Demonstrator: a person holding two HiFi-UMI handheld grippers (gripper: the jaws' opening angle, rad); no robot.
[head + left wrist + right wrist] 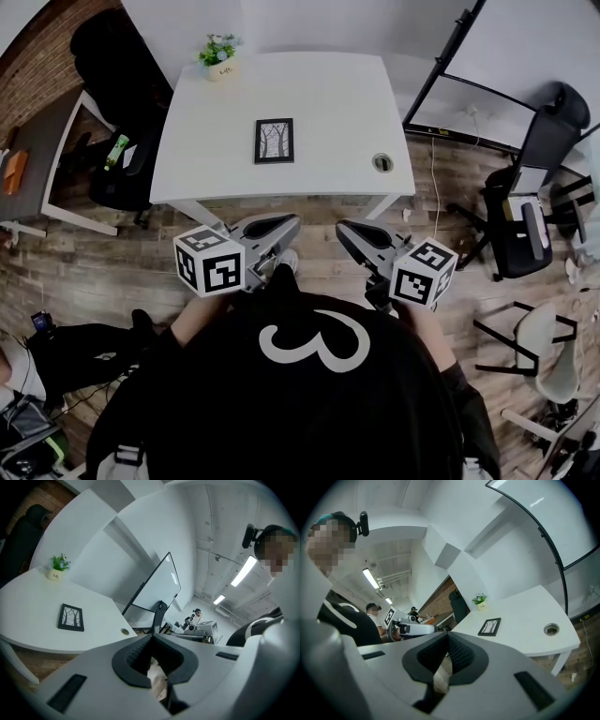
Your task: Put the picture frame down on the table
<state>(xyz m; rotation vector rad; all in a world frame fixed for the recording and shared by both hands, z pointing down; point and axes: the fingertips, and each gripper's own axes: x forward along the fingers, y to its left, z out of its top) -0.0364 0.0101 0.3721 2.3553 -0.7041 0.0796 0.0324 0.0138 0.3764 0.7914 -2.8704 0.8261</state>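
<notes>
Picture frame [274, 141] lay flat and face up near the middle of the white table [328, 89], well apart from both of your grippers. Its border was dark; the print inside appeared to show bare trees, though the detail was too small to confirm. The left gripper view showed the same frame [71, 617] lying on the table top, and the right gripper view showed it [490, 626] likewise, untouched by either tool.

You held the left gripper [289, 223] and the right gripper [347, 230] side by side on the near side of the table, over the wooden floor [112, 262] and close to your body, with the tips pointed toward the table edge. In its own view the left gripper [152, 637] had its jaws clenched tip to tip with nothing between them; only floor showed through the gap behind the pads. The right gripper [449, 634] was clenched the same way, and empty.

A small potted plant [218, 56] stood at the far left corner of the table. A round cable hole [382, 162] sat to the right of the frame, near the right edge. A black office chair [525, 211] stood on the floor well to the right of the table.
</notes>
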